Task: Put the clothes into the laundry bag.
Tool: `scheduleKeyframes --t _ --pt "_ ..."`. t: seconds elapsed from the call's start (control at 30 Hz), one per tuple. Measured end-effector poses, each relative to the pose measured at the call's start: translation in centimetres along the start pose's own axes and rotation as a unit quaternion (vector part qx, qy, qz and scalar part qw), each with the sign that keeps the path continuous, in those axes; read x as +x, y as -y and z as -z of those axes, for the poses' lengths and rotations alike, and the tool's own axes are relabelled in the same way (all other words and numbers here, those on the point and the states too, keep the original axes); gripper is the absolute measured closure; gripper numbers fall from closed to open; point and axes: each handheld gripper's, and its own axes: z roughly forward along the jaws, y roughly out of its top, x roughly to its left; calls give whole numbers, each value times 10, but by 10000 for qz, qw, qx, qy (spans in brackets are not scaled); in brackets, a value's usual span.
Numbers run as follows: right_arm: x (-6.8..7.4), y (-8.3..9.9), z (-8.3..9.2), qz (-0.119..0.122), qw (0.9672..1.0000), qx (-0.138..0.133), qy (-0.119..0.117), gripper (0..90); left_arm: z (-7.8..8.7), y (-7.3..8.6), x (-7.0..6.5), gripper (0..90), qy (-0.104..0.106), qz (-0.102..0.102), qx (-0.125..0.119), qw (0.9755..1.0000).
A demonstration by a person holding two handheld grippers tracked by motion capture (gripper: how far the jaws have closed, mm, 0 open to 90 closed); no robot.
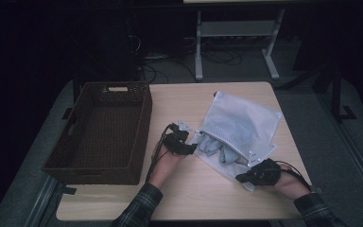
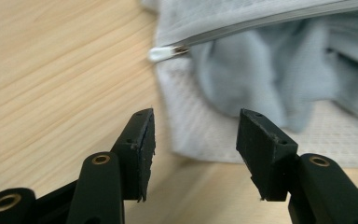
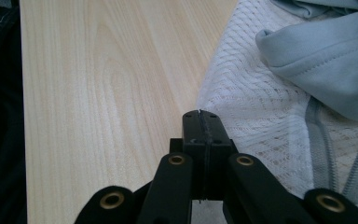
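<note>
1. While the wicker basket (image 1: 99, 132) sits on the left part of the table (image 1: 179, 198) with nothing in it that I can make out, the work in hand lies to its right: one white mesh laundry bag (image 1: 246, 120) with grey clothing (image 1: 217, 147) bunched at its open mouth.
2. Just right of the basket, the left gripper (image 1: 189, 147) points right at that mouth. In the left gripper view its jaws stand apart with nothing between them, the left gripper (image 2: 196, 140) just short of the bag's lower mesh edge, and the grey clothing (image 2: 279, 74) lies straight ahead, beyond the jaws.
3. The bag's long axis runs from near left to far right, and its zipper edge (image 2: 261, 25) crosses above the clothing.
4. At the near right, the right gripper (image 1: 245, 178) is closed on the bag's near corner; in the right gripper view the right gripper (image 3: 200, 114) has its jaws pressed together at the mesh edge, pinning the bag.
5. The left hand is nearer the clothing, so I judge the reach falls to it.
6. Count: one basket, one bag, two grippers; how many garments there are I cannot tell.
</note>
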Motion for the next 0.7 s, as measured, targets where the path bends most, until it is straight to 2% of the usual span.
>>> scheduleKeyframes --t 0.13,0.23,0.3,0.4,0.6,0.7 --pt "0 0 0 -3 10000 17 2 899 -9 3 4 546 -65 -93 226 9997" --pt "-1 1 1 -1 10000 3 16 899 -11 5 4 658 -78 -207 309 9993" --pt "-1 2 3 -9 10000 -5 31 899 -11 5 2 782 -46 -321 331 9989" --pt "-2 2 4 -23 10000 -25 57 899 -9 6 0 887 -38 -404 386 9984" --pt "-6 6 7 -60 9998 39 208 899 5 19 -5 900 131 -419 476 9979" --pt "-10 9 8 -70 9989 132 442 898 15 27 -12 900 279 -422 484 9975"
